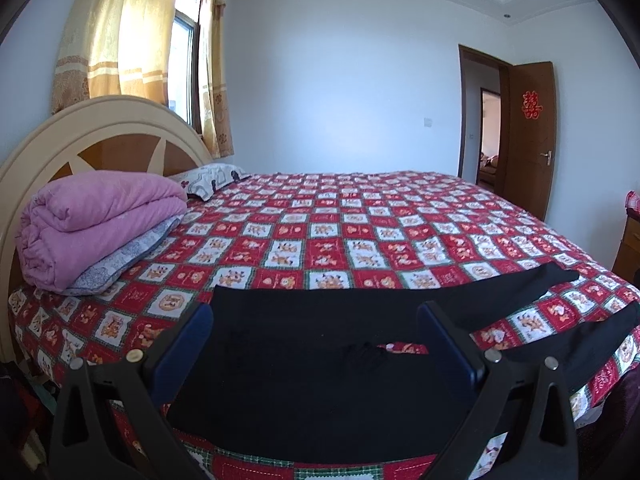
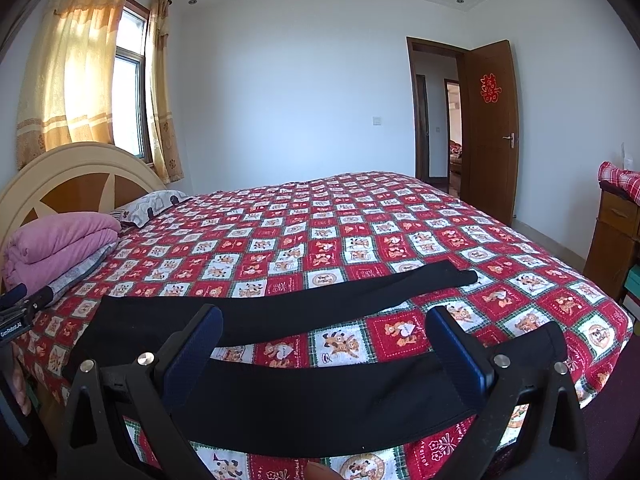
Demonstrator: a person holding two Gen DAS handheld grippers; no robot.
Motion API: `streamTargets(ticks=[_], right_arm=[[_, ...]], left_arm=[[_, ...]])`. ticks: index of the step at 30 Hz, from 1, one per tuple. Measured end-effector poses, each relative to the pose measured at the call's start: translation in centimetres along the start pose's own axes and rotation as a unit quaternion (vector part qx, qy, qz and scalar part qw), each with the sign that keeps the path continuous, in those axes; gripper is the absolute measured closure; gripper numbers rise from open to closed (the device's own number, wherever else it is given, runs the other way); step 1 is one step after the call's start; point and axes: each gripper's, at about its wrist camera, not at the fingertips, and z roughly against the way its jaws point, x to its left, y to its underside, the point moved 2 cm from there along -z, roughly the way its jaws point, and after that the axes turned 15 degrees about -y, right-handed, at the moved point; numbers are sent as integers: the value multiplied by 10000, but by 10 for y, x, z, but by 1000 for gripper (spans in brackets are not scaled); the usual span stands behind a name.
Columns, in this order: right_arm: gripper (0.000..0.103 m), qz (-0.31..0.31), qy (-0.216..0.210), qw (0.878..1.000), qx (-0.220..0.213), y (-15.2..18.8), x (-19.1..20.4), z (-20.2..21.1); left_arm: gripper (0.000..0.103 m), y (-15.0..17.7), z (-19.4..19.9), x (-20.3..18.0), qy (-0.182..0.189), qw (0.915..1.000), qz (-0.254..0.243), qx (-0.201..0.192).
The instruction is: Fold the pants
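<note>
Left wrist view shows a red-and-white patchwork bedspread (image 1: pixel 328 240) filling a white-walled bedroom, black pants (image 1: pixel 320 344) spread flat along its near edge, legs apart. Both the left gripper (image 1: pixel 316 344) and right gripper (image 2: pixel 324 344) hover above them, jaws wide, holding nothing (the near hem is cut off by gripper frames).

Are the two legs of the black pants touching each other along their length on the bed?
Apart. The right wrist view shows the far leg and near leg of the pants separated by bare red patchwork bedspread.
</note>
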Motion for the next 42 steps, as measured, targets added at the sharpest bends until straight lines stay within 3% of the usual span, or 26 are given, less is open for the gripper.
streamTargets(ticks=[4,8,10,14,20,22,25,29,33,34,36,38,42], right_arm=[[1,-44,21,9998,170,6,-6,-14],[1,-63,51,9994,334,13,-18,-33],[1,-60,51,9989,465,15,-26,-47],[1,-85,114,9976,672,14,-46,-78],[1,-84,201,9943,1040,15,-71,-126],[1,-45,260,9923,1208,16,-78,-143],[1,-11,285,9903,1361,15,-84,-159],[1,-6,207,9884,1504,10,-97,-181],[2,-175,352,9876,1518,-5,-124,-200],[4,-208,430,9872,1523,-11,-134,-206],[17,-213,542,9856,1588,-21,-150,-217],[42,-363,573,9819,1770,-31,-172,-230],[44,-800,849,9771,1782,-49,-224,-246]], left_arm=[[0,4,-36,12,-226,9995,-39,206],[0,6,-103,40,-462,9960,47,764],[0,4,-140,54,-486,9927,135,1094],[1,0,-193,69,-488,9903,65,1302],[20,5,-277,83,-263,9786,180,2033],[21,8,-292,84,-232,9752,223,2191],[24,14,-305,75,-161,9731,88,2297],[44,20,-317,58,-161,9687,-377,2450],[59,23,-326,59,165,9656,-214,2587],[63,22,-327,60,220,9651,-149,2605],[78,21,-327,62,425,9642,-17,2617],[86,19,-327,60,482,9625,31,2669],[88,16,-326,53,446,9648,-122,2588]])
